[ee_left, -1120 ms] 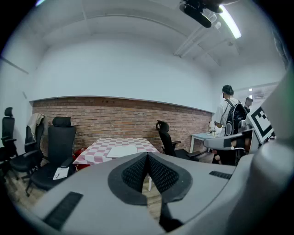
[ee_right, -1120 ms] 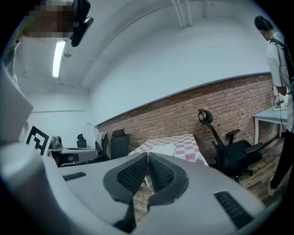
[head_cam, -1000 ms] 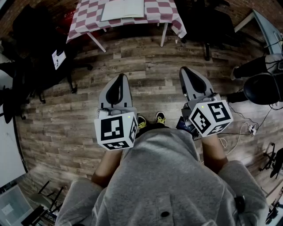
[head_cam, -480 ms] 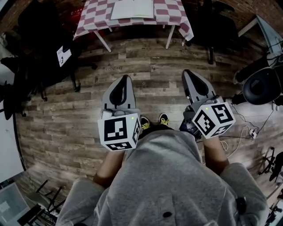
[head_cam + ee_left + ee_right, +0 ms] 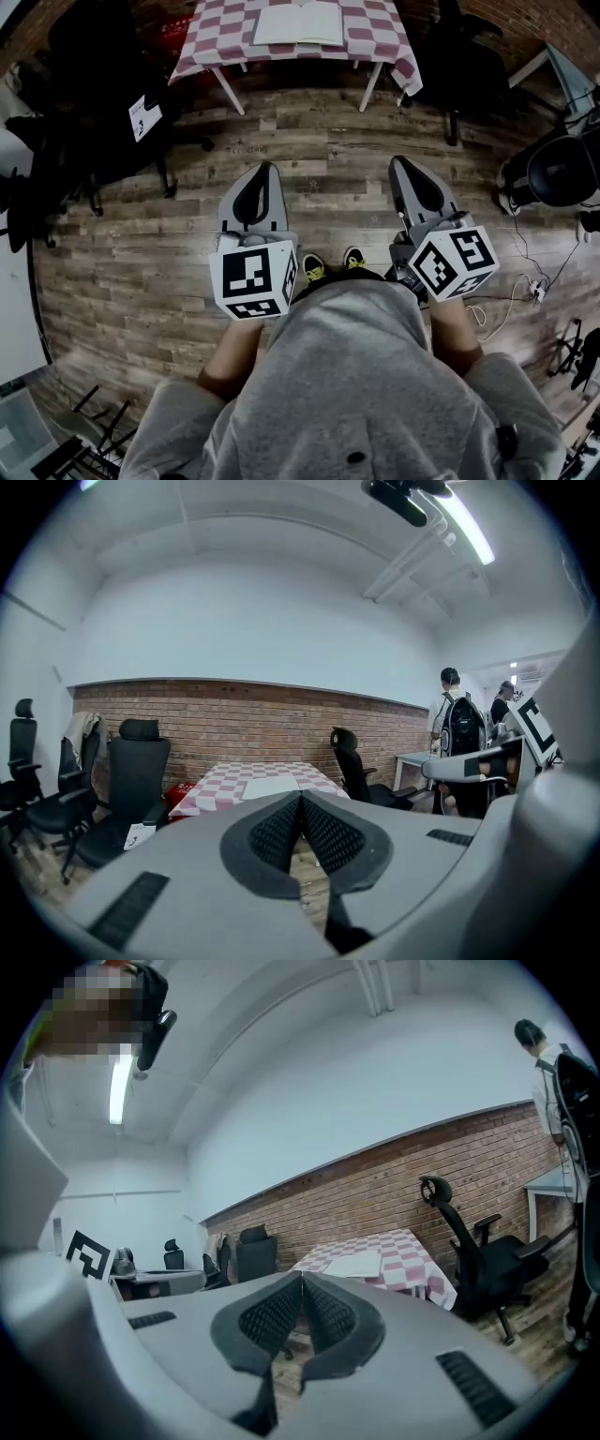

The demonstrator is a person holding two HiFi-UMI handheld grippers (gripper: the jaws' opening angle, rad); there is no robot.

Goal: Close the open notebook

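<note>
The head view's top edge cuts off the red-and-white checked table [image 5: 375, 33]; the open white paper notebook [image 5: 298, 25] on it shows too small to read its pages.

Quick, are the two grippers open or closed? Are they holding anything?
Left gripper: closed, holding nothing.
Right gripper: closed, holding nothing.

Tablecloth [image 5: 375, 28] red-white checked; notebook [image 5: 298, 23] white; floor [image 5: 328, 141] grey-brown planks.
</note>
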